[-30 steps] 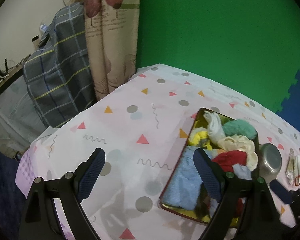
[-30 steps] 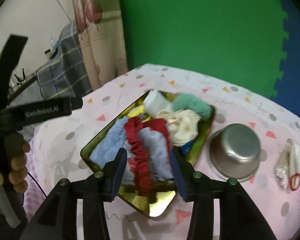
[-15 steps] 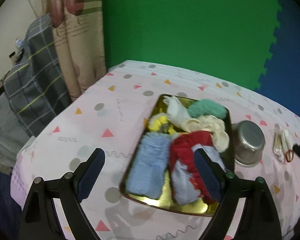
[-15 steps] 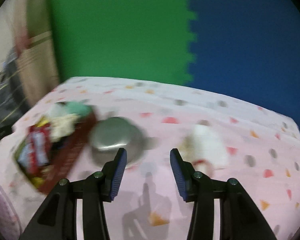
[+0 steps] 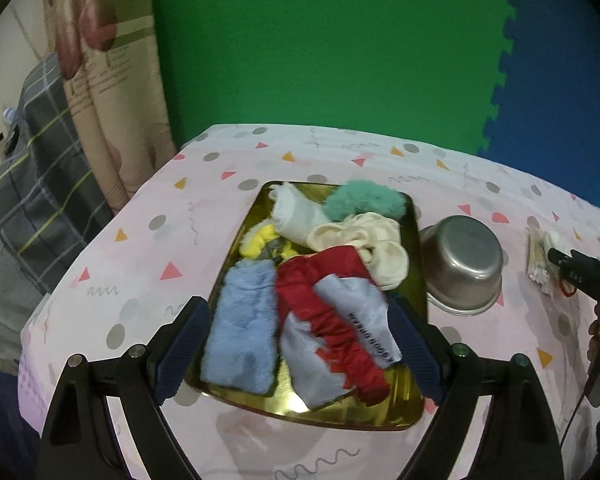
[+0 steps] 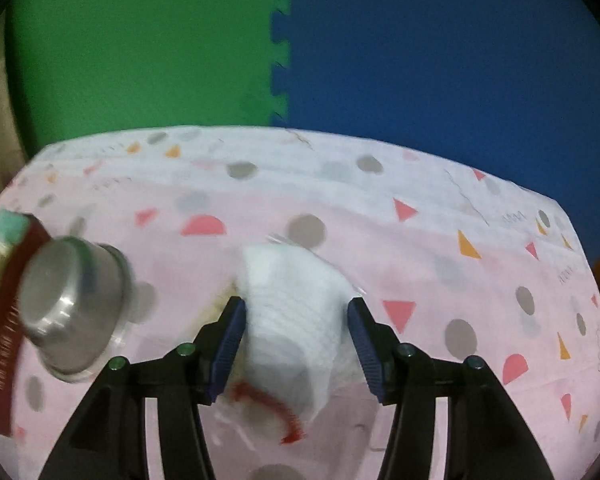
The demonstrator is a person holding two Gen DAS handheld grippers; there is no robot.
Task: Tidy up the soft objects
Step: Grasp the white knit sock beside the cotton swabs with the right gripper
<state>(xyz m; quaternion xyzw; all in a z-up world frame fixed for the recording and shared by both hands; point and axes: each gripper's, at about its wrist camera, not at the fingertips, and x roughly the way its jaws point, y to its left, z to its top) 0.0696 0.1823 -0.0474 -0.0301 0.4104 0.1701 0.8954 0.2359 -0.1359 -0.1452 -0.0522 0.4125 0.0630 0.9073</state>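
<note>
Table: pink patterned cloth-covered table (image 5: 148, 240).
Tray: gold metal tray (image 5: 416, 412), heaped with soft cloth items; sorting looks largely done.
Bowl: upturned steel bowl (image 6: 66, 304) beside tray.
Left hand-held gripper (image 5: 296, 354): wide open, empty, above tray.
Right hand-held gripper (image 6: 296, 348): jaws just opened wider, straddling the white folded cloth (image 6: 292, 312) lying outside the tray; not gripped.
</note>
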